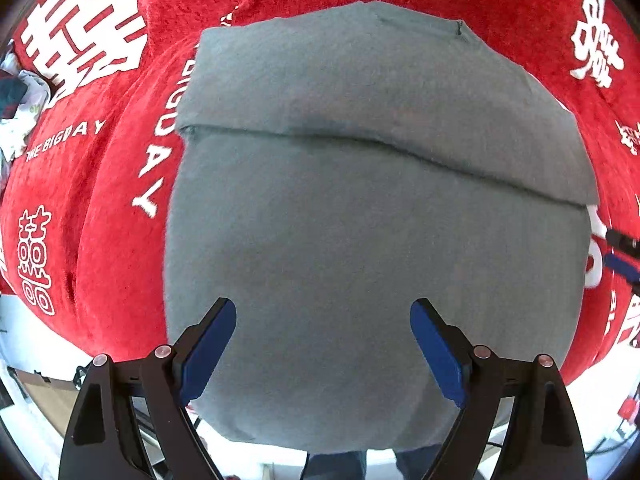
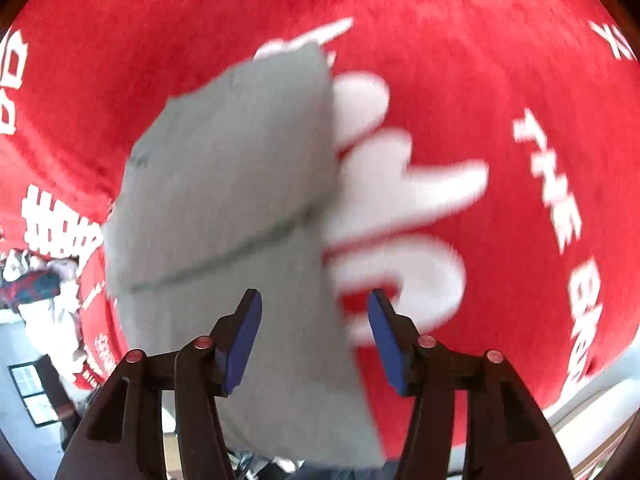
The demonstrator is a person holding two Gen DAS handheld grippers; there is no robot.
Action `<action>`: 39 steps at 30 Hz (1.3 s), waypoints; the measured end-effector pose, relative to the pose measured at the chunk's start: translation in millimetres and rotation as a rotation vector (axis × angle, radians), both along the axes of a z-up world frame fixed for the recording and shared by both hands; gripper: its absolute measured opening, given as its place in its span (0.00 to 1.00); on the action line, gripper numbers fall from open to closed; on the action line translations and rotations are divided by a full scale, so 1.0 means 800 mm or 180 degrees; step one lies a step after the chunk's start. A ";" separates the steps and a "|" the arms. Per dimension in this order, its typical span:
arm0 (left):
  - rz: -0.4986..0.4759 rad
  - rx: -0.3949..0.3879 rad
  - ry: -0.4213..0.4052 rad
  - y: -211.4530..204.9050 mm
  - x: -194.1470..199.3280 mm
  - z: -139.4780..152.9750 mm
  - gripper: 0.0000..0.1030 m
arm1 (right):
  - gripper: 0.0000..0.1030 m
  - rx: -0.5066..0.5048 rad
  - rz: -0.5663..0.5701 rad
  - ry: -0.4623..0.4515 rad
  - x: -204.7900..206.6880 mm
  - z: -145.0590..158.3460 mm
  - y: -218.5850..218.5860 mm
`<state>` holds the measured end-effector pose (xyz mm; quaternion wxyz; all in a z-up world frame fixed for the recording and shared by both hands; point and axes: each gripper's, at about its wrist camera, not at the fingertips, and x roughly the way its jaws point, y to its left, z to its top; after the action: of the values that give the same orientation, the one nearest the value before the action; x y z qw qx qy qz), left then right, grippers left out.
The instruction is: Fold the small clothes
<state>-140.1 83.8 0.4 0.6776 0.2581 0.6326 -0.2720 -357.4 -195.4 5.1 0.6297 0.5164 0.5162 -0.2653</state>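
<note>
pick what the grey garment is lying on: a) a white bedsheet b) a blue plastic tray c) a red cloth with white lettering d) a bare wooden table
c: the grey garment lies spread over a red cloth printed with white characters and the words THE BIG DAY, which shows on all sides of it in both wrist views.

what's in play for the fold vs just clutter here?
In play:
- grey garment, part-folded on the red cloth
- left gripper, open above it
- right gripper, open over its edge

Clutter:
- red printed cloth
- heap of other clothes at the edge
</note>
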 end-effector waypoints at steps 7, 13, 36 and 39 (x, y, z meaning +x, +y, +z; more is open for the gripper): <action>0.0006 -0.0069 0.0048 0.071 -0.007 -0.005 0.87 | 0.77 0.0271 0.0164 -0.0277 -0.024 0.006 0.094; -0.0024 -0.0013 0.0223 0.132 -0.017 -0.029 1.00 | 0.83 0.0551 0.0422 -0.0295 -0.035 -0.017 0.152; -0.0095 -0.0212 0.1045 0.211 -0.081 -0.101 0.10 | 0.09 0.0999 0.0644 0.0043 -0.086 -0.119 0.244; -0.0146 -0.0392 0.1131 0.216 -0.079 -0.074 0.10 | 0.09 0.1071 0.0563 -0.0261 -0.083 -0.087 0.244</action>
<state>-203.5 256.4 -59.1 0.5634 0.1784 0.7184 -0.3670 -423.7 -0.4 -64.5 0.5759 0.5773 0.5705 -0.0977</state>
